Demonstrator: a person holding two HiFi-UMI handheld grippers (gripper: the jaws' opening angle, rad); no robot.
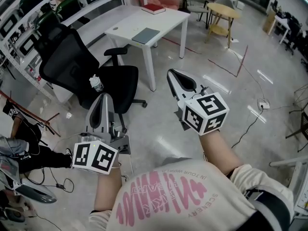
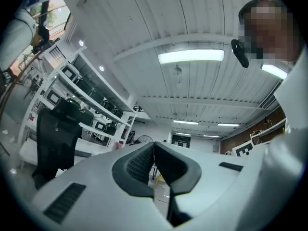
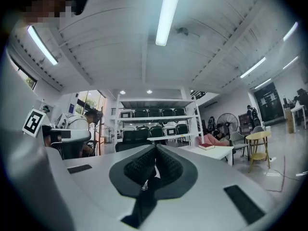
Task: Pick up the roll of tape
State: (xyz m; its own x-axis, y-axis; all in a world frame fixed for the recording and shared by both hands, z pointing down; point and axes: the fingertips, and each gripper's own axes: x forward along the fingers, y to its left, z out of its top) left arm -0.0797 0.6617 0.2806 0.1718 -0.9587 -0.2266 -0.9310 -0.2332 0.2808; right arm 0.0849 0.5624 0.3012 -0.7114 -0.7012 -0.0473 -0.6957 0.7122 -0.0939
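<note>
I cannot make out a roll of tape in any view. In the head view both grippers are held out over the floor in front of the person. My left gripper (image 1: 102, 100) points toward a black office chair (image 1: 72, 66); its jaws are shut with nothing between them. My right gripper (image 1: 173, 74) points toward the white table (image 1: 168, 18), shut and empty too. In the left gripper view the left gripper (image 2: 154, 147) tilts up at the ceiling, pads together. The right gripper (image 3: 155, 149) in its own view looks level at the shelves and the white table (image 3: 219, 151).
A plastic bottle (image 1: 96, 83) lies on the chair seat. On the white table lie a red book (image 1: 153, 8) and a grey pad (image 1: 146, 35). A yellow round table (image 1: 224, 11) stands beyond. Shelves (image 1: 29, 28) line the left. Cables (image 1: 255, 114) cross the floor.
</note>
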